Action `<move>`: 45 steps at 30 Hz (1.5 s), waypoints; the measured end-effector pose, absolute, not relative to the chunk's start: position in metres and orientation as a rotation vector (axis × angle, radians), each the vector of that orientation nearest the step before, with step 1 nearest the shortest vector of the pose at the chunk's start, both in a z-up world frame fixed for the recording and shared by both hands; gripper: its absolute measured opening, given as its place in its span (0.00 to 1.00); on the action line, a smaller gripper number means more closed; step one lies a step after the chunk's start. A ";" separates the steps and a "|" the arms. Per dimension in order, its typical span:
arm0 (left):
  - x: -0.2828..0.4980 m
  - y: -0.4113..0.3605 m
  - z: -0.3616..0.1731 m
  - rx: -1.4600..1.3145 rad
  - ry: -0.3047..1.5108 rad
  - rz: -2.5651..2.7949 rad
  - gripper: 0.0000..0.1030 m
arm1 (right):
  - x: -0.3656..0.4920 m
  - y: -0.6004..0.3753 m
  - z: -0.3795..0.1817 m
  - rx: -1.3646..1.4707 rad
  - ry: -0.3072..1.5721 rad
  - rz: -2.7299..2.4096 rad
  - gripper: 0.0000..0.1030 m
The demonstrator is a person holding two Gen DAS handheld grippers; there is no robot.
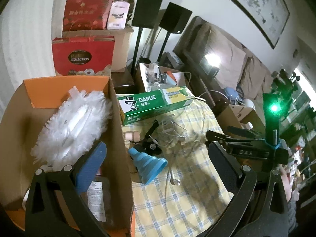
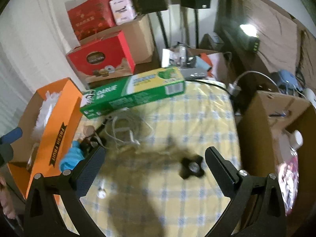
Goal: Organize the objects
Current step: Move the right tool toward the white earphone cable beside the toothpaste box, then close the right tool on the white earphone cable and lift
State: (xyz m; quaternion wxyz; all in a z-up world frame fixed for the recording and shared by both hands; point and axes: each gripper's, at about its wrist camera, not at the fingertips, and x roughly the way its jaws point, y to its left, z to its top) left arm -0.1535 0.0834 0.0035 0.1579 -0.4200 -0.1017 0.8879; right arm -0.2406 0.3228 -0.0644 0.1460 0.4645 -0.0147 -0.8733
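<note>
Sorting is mid-way: the left gripper (image 1: 156, 158), jaws released, straddles the orange box (image 1: 118, 138) wall. The right gripper (image 2: 155, 164), also released and empty, faces a blurred black knob (image 2: 192, 166) at two o'clock, probably next. It calls for closing squarely on it.

White wall (image 1: 29, 29) at left; framed picture (image 1: 256, 6) high on the right wall. Two black speakers on stands (image 1: 148, 9) beside stacked red gift boxes (image 1: 83, 57) and cardboard cartons. Brown-covered sofa (image 1: 223, 45) behind a bright lamp glare (image 1: 212, 58). Yellow-and-blue checked cloth (image 2: 177, 122) over the counter.
</note>
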 end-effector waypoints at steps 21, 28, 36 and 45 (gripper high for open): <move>-0.173 0.071 -0.007 -1.244 -0.316 2.547 1.00 | -0.303 0.243 -0.126 1.449 0.118 -2.371 0.94; -0.172 0.071 -0.012 -1.256 -0.324 2.542 1.00 | -0.304 0.229 -0.139 1.447 0.251 -2.423 0.77; -0.170 0.075 -0.015 -1.278 -0.318 2.530 1.00 | -0.298 0.231 -0.136 1.417 0.259 -2.421 0.36; -0.166 0.082 -0.013 -1.292 -0.284 2.506 1.00 | -0.287 0.278 -0.107 1.355 0.045 -2.481 0.08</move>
